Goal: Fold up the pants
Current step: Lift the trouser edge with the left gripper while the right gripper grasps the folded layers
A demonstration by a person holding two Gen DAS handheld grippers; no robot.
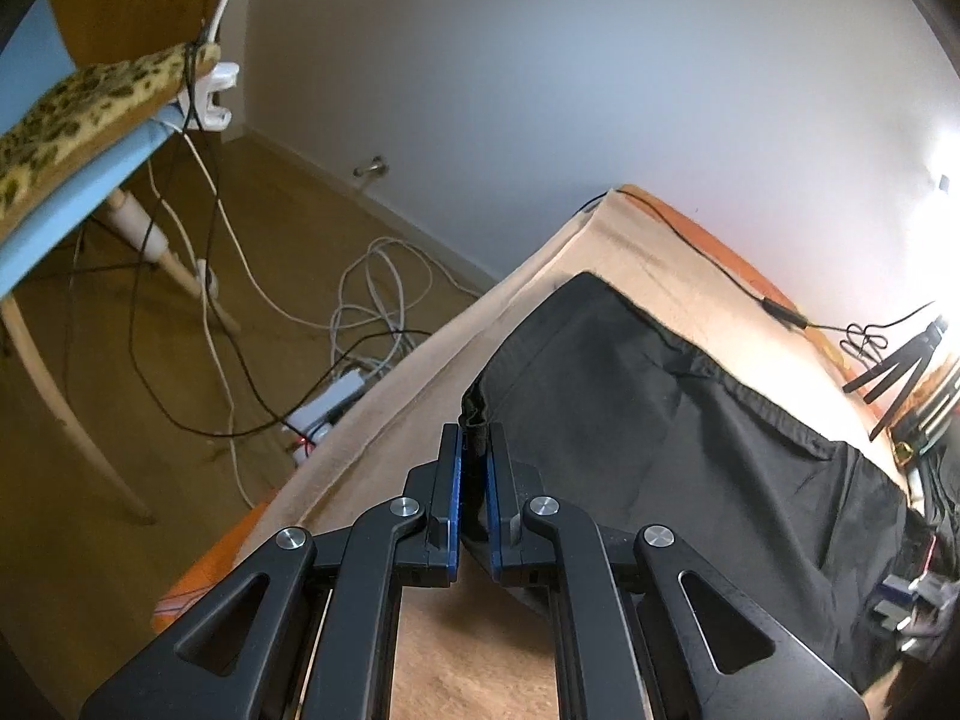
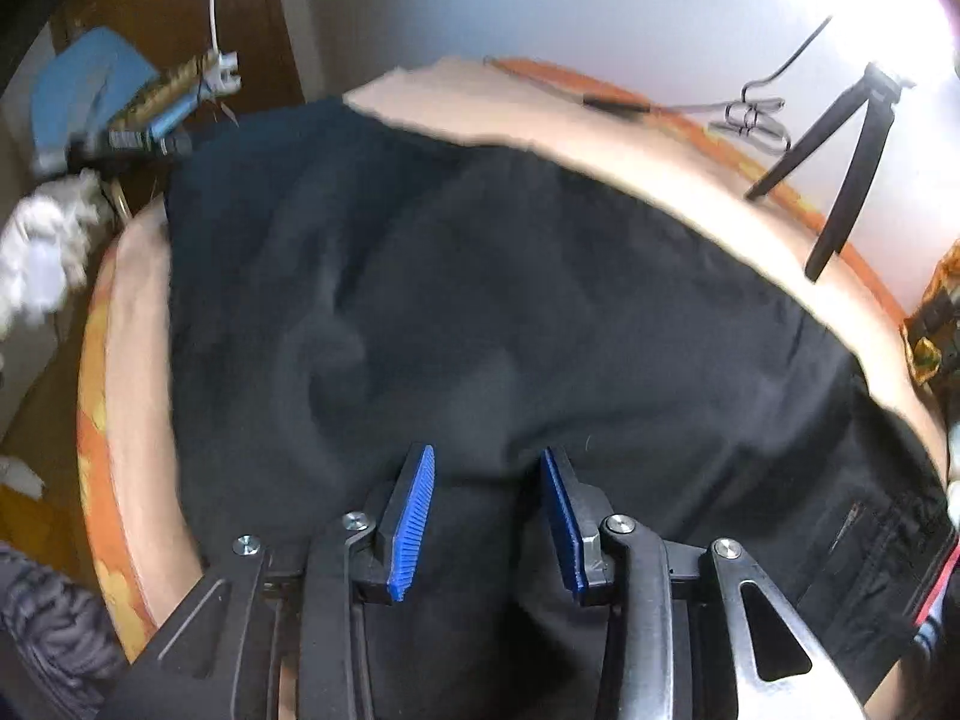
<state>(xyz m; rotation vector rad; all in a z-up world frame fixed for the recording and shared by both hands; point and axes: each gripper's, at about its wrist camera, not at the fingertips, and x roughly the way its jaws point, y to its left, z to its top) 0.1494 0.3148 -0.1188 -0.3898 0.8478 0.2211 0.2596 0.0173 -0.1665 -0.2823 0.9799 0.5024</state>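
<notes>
The black pants (image 1: pixel 690 420) lie spread across a beige blanket (image 1: pixel 678 264) that covers an orange-edged mattress (image 2: pixel 93 420).

Left gripper (image 1: pixel 474 450): its blue-padded tongs are drawn together on a bunched black edge of the pants, at the corner of the garment nearest the blanket's floor-side edge. The pinched fabric stands up between the pads.

Right gripper (image 2: pixel 487 468): its tongs stand apart, blue ribbed pads facing each other, directly over the pants at their near edge. Black cloth fills the gap beneath them; whether the pads touch it cannot be told. This view is motion-blurred.

Surroundings, relative to the pants: a black tripod (image 2: pixel 840 162) stands on the blanket beyond the garment's far edge, with a black cable (image 1: pixel 708 252) running along that same far side. Off the mattress, past the pinched corner, a tangle of white cables (image 1: pixel 372 300) and a power strip (image 1: pixel 330 408) lie on the wooden floor, beside a blue chair (image 1: pixel 78 180) carrying a leopard-print cushion (image 1: pixel 90 102).
</notes>
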